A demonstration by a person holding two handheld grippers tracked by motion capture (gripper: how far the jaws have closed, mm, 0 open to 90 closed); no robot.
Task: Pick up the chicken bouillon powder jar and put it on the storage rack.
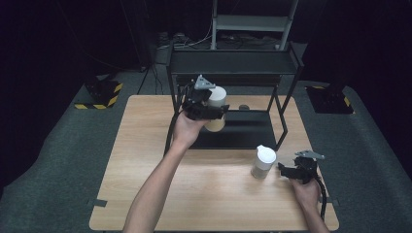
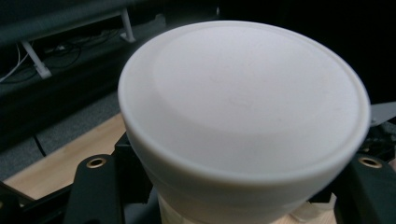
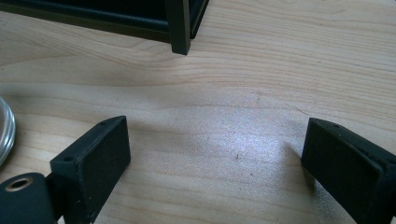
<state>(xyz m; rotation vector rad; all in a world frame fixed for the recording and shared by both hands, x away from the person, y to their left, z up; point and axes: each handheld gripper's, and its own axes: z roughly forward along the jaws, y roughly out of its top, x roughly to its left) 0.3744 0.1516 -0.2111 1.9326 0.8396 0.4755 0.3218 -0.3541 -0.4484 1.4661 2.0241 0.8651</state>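
A jar with a white lid [image 1: 217, 97] and a tan body hangs above the table in front of the black rack [image 1: 233, 62]. My left gripper [image 1: 215, 112] is shut on it just below the lid. In the left gripper view the white lid [image 2: 243, 107] fills most of the picture, with my left gripper [image 2: 233, 198] clamped on either side under it. A second jar [image 1: 263, 162] with a white spouted lid stands on the table at the right. My right gripper [image 1: 284, 170] rests just right of it, open. In the right gripper view my right gripper [image 3: 219, 158] has only bare wood between its jaws.
The wooden table [image 1: 145, 145] carries the black two-level rack at its far side; one rack leg [image 3: 180, 28] stands ahead of my right gripper. A small round object [image 1: 244, 107] lies under the rack. A shiny metal rim [image 3: 3, 133] shows at the left edge.
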